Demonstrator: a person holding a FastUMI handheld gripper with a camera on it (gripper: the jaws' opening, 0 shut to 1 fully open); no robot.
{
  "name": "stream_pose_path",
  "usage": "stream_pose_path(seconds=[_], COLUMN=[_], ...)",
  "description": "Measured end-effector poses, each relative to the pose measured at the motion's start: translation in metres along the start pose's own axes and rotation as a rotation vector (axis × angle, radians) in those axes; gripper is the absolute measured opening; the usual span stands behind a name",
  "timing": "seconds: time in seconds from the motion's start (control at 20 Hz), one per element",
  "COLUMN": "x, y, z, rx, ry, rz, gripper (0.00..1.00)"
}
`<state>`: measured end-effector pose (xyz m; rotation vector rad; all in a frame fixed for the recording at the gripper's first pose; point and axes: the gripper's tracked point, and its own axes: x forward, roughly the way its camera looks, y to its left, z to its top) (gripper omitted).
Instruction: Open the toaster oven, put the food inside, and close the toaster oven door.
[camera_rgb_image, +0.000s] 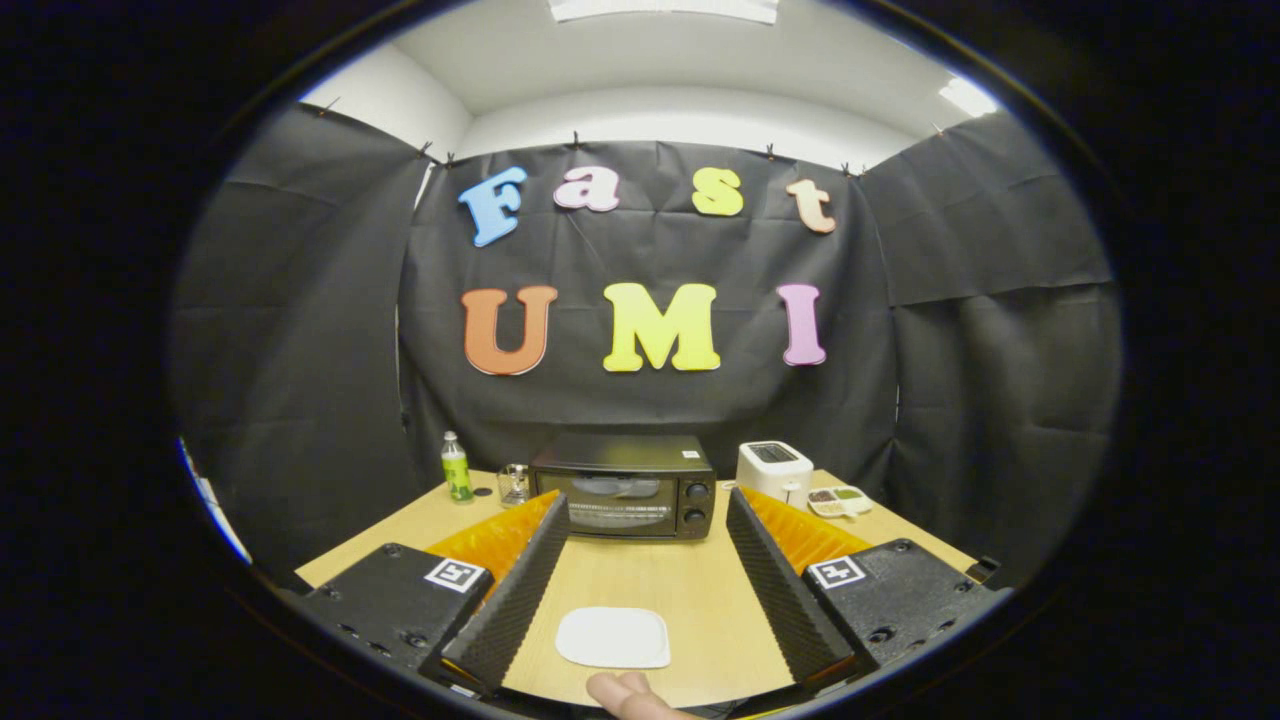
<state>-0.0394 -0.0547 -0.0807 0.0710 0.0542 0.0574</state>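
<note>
Claw (648, 520) wide open — holding nothing

Wooden table (690, 600) bearing toaster oven (624, 485), toaster (773, 468), white plate (613, 637), bottle (457, 468)

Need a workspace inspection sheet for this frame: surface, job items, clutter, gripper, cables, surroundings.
Surface: wooden table, bare between the fingers.
Job's things: toaster oven beyond the fingers, door shut; white plate between the fingers, no food seen on it.
Clutter: green bottle, glass jar, white toaster, snack tray.
Gripper: gripper open, holding nothing; fingertips of a hand near the plate.
Cables: nothing seen.
Surroundings: black cloth walls, white ceiling.
</note>
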Motion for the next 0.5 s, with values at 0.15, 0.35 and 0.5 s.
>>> stream_pose_path(seconds=[0.15, 0.35, 0.5], x=[0.001, 0.002, 0.002], y=[0.000, -0.002, -0.001], z=[-0.008, -0.013, -0.015], rx=[-0.009, -0.016, -0.018], ry=[0.013, 0.022, 0.025], rz=[0.005, 0.000, 0.007], gripper=[1.00, 1.00, 1.00])
